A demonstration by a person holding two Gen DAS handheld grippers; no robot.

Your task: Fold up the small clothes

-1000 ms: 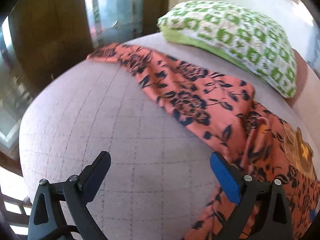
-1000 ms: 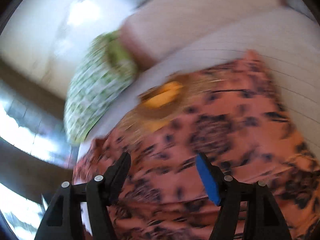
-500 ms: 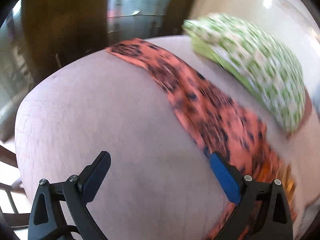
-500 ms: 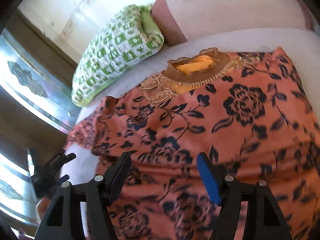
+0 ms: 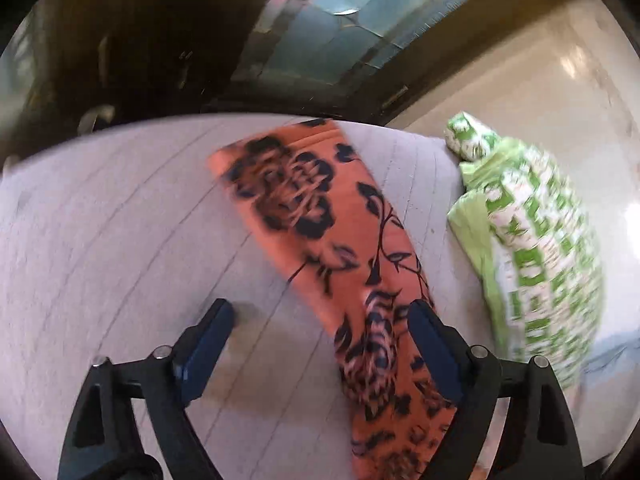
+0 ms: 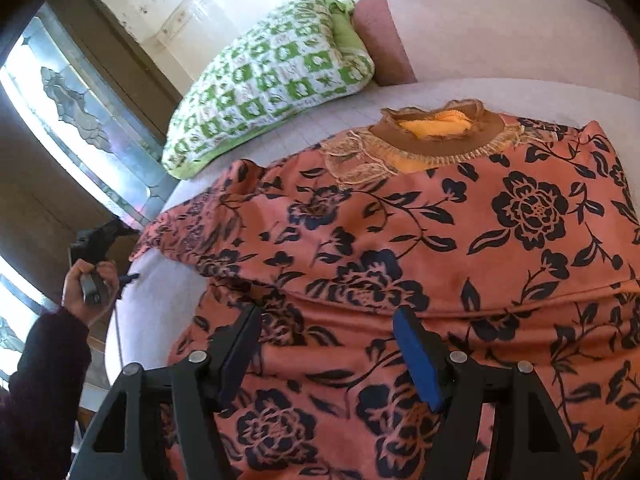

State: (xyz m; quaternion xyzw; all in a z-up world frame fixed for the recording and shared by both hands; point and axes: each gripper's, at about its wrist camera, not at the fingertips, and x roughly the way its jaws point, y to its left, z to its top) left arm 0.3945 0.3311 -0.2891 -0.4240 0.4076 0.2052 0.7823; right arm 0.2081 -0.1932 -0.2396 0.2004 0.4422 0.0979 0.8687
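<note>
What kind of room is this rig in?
Most likely a home bedroom or sitting room. A green-and-white patterned pillow lies on a padded, quilted grey surface, probably a bed or daybed, with a pink bolster behind. An orange floral garment is spread out beside a window.

I see the garment (image 6: 460, 248) as thin orange cloth, matt, printed with dark flowers; its neckline trim (image 6: 436, 144) looks like brown knit with gold lacy embroidery. The bed cover (image 5: 120, 240) under it is pale grey quilted fabric, stitched in a grid, dull finish. Pillow (image 6: 264, 80) at the bed's far edge: soft woven cloth, green-white checks. Headboard (image 6: 500, 36) looks padded, pinkish fabric. My right gripper (image 6: 326, 354) and left gripper (image 5: 320, 344) are black matt plastic, blue rubbery pads (image 6: 416, 360), shiny metal screws. Window glass (image 6: 76, 100) is glossy, patterned.
</note>
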